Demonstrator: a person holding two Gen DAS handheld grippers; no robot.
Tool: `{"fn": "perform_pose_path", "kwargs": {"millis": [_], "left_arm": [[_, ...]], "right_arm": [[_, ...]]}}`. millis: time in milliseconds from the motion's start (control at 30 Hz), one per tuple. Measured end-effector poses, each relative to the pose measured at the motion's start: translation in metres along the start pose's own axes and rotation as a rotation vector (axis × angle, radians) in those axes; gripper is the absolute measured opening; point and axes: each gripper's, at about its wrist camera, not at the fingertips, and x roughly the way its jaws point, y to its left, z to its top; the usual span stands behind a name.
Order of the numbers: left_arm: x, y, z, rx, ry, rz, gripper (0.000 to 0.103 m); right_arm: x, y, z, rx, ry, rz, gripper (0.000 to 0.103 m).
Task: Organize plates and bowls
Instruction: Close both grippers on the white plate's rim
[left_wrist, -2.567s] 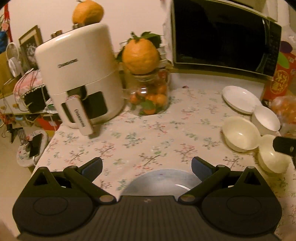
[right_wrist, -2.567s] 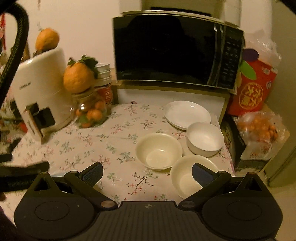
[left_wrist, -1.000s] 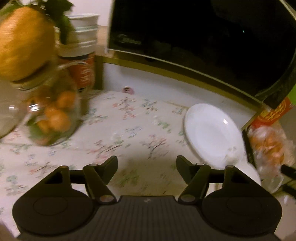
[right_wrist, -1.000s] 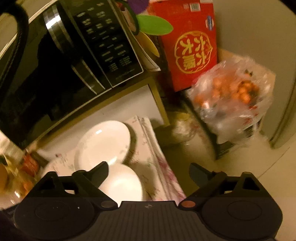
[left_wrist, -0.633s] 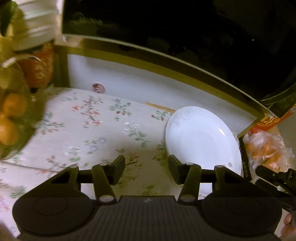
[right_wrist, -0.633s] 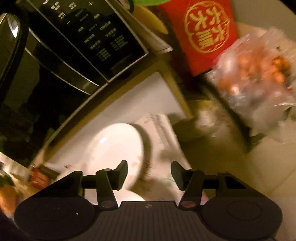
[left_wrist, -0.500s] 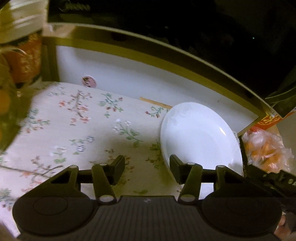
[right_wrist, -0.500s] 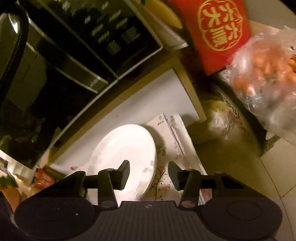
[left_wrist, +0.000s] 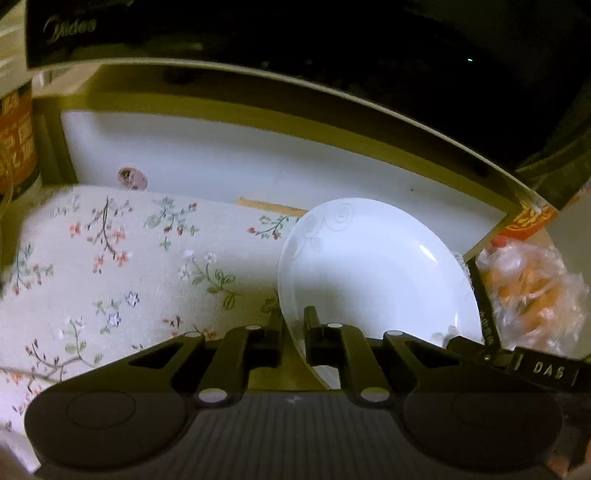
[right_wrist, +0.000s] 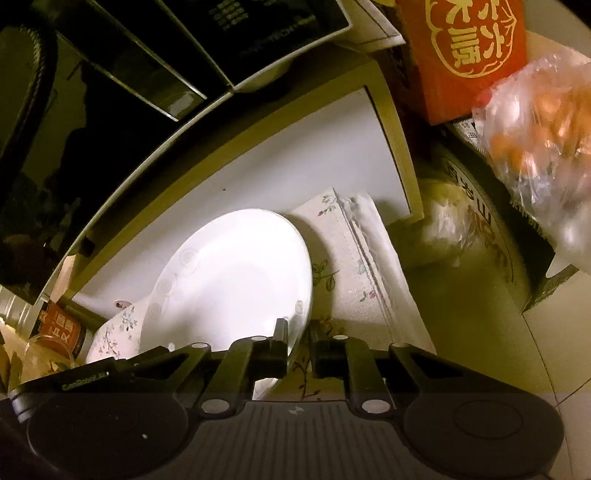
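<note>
A white plate (left_wrist: 369, 266) with faint swirl marks lies on the floral tablecloth (left_wrist: 110, 258) in front of the microwave. My left gripper (left_wrist: 293, 325) is closing its jaws on the plate's left rim, and the rim sits pinched between the pads. In the right wrist view the same plate (right_wrist: 229, 280) has its right rim between the pads of my right gripper (right_wrist: 298, 332), whose jaws are closing too. The right gripper's finger (left_wrist: 484, 325) shows at the plate's far side in the left wrist view. The bowls are out of view.
A black microwave (left_wrist: 332, 55) on a low shelf stands just behind the plate. A red box (right_wrist: 461, 55) and a bag of oranges (right_wrist: 546, 129) sit past the table's right edge. A jar (left_wrist: 14, 140) stands at the far left.
Both grippers have come down and in toward the plate from opposite sides. Their jaws have gone from wide apart to pinched on its left and right rims.
</note>
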Motion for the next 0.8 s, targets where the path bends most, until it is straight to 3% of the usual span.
{"fn": "perform_pose_path", "kwargs": {"millis": [500, 800], "left_arm": [[-0.057, -0.003, 0.013, -0.036, -0.050, -0.010, 0.008], [-0.112, 0.005, -0.019, -0.089, -0.038, -0.036, 0.009]], "right_arm": [[-0.033, 0.013, 0.011, 0.027, -0.011, 0.056, 0.011], [-0.085, 0.034, 0.002, -0.011, 0.004, 0.057, 0.011]]}}
